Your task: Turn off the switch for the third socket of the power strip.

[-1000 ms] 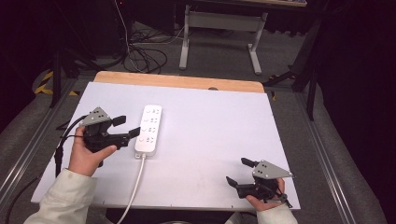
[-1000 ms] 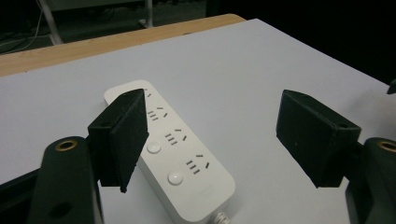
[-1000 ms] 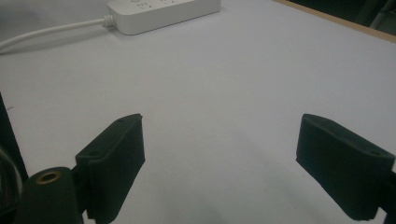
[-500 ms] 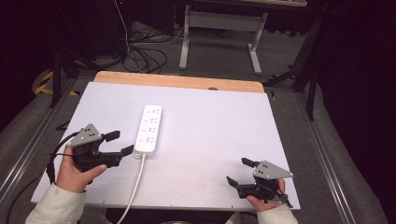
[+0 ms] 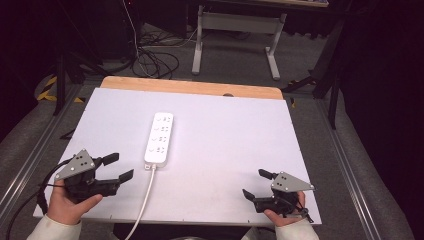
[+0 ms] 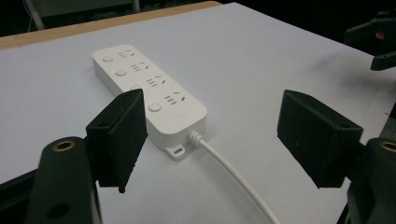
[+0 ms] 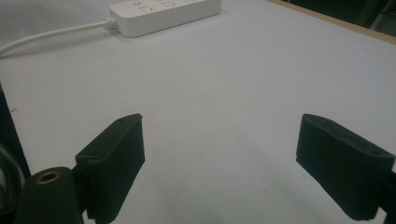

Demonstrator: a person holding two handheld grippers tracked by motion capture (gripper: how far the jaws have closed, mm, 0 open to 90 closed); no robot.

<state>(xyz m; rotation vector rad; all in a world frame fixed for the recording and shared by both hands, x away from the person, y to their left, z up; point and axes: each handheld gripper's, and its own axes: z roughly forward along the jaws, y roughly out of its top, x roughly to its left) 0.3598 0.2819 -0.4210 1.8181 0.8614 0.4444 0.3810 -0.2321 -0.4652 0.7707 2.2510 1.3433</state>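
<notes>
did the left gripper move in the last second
Yes. The left gripper has pulled back toward the person and the table's near-left corner; it was right beside the power strip, and now sits apart from it, jaws open.

White power strip (image 5: 159, 139) lies on white table (image 5: 240, 130)

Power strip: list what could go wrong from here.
1. The cord runs off the table's near edge, close to the left gripper; its open jaws could snag it and drag the power strip.
2. The strip lies loose and unheld, so a one-sided push would likely slide or turn it.
</notes>
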